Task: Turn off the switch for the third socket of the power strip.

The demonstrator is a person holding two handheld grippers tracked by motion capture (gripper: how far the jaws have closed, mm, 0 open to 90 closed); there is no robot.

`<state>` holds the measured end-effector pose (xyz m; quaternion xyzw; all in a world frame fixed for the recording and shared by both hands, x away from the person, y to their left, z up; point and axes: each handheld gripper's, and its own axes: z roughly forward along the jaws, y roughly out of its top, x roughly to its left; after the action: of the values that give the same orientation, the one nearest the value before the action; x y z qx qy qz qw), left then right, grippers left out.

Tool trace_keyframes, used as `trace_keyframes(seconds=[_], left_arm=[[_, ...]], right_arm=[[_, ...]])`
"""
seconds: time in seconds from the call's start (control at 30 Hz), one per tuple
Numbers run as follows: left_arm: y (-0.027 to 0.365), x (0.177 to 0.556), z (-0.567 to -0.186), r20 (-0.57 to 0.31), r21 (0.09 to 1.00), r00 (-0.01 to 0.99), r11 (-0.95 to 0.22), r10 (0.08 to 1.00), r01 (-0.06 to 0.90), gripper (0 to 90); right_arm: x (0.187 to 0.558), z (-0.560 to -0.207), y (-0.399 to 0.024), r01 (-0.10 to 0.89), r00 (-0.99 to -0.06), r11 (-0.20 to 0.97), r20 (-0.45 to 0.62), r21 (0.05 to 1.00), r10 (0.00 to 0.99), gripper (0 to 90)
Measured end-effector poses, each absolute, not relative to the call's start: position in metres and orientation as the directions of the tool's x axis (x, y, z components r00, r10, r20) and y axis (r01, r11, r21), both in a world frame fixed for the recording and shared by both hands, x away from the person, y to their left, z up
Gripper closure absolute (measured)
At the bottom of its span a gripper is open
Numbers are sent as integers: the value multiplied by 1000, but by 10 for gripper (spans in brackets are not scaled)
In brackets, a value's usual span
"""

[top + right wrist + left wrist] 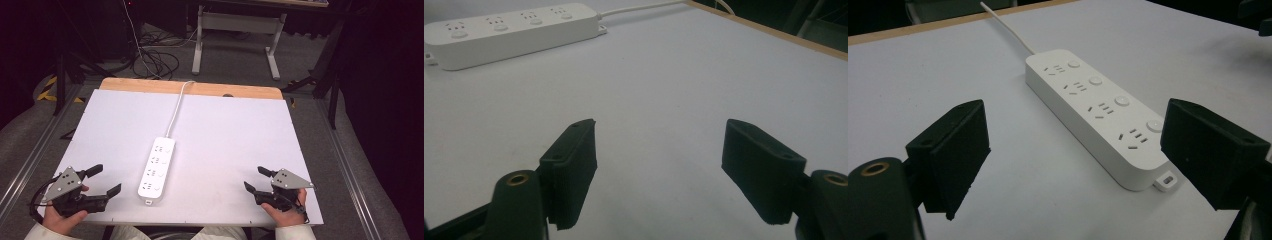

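Two claws flanking power strip (157,170)

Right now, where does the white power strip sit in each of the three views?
High view: power strip lies at the table's centre, between the two grippers.
Left gripper view: centre right, near end beside the right-hand jaw.
Right gripper view: top left.
Shared landmark: its white cord running to the table's wooden far edge.

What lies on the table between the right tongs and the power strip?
Nothing: in the high view, bare white table runs from the right tongs to the power strip; the right gripper view shows the same.
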<state>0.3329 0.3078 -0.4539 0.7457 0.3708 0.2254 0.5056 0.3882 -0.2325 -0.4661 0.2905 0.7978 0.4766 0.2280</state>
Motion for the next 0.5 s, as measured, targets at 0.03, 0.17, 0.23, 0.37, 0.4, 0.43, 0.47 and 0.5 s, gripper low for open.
trace_keyframes(seconds=[0.03,0.17,0.23,0.37,0.4,0.43,0.47,0.5], left_arm=[[308,333,-453,-37,918,624,-221,781,330,123],[306,332,-452,-13,901,612,-256,790,349,131],[306,332,-452,-8,903,613,-257,790,343,133],[306,331,-451,-7,907,618,-256,786,335,144],[306,330,-450,-6,905,625,-262,781,336,154],[306,330,-450,-3,902,628,-269,778,337,159],[305,329,-449,2,899,633,-279,774,337,159],[304,329,-449,14,899,633,-287,774,331,167]], right_arm=[[388,-466,-233,246,-727,377,-87,893,681,306],[388,-466,-233,243,-726,379,-91,893,681,316],[388,-466,-234,243,-726,377,-91,894,682,320],[389,-467,-234,247,-725,377,-88,892,683,322],[389,-467,-233,246,-728,379,-89,892,680,324],[389,-467,-233,246,-729,380,-88,891,679,325],[389,-467,-233,246,-729,380,-88,891,679,325],[389,-467,-233,246,-729,380,-89,892,679,326]])
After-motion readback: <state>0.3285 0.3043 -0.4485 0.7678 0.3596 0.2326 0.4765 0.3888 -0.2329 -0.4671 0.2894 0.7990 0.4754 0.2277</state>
